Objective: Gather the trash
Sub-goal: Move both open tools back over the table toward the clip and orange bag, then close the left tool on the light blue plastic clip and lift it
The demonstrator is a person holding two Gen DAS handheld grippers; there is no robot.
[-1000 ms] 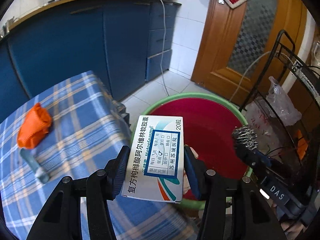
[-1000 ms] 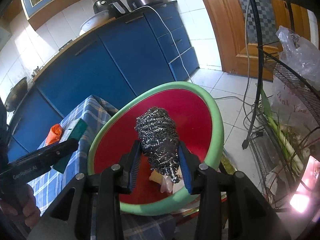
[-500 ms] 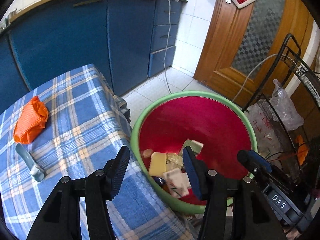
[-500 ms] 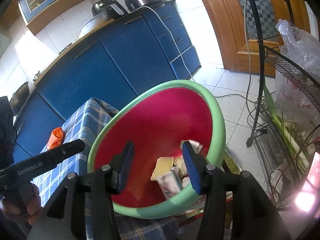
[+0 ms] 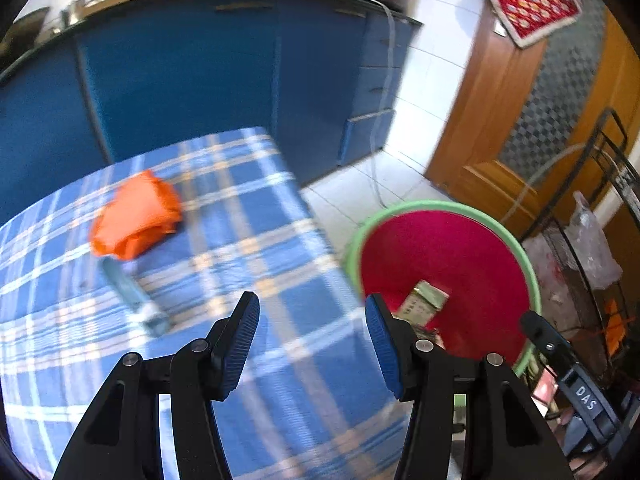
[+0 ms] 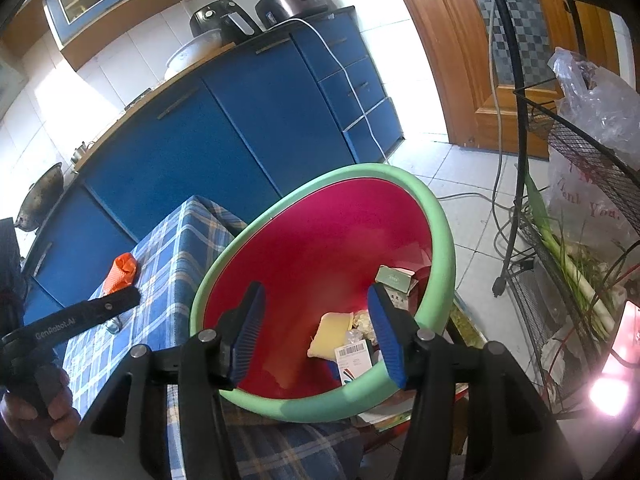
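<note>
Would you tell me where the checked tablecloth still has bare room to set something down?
The tablecloth lies bare between the orange cloth and the red basin, and on toward the left gripper. It is crowded only by the cloth, where a small bottle lies touching it.

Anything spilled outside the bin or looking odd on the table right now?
Nothing looks spilled: the trash sits inside the red plastic bin with the green rim. Two items remain on the blue plaid tablecloth: a crumpled orange cloth and, just in front of it, a small pale blue-green tube. Both hand-held grippers are empty.
</note>
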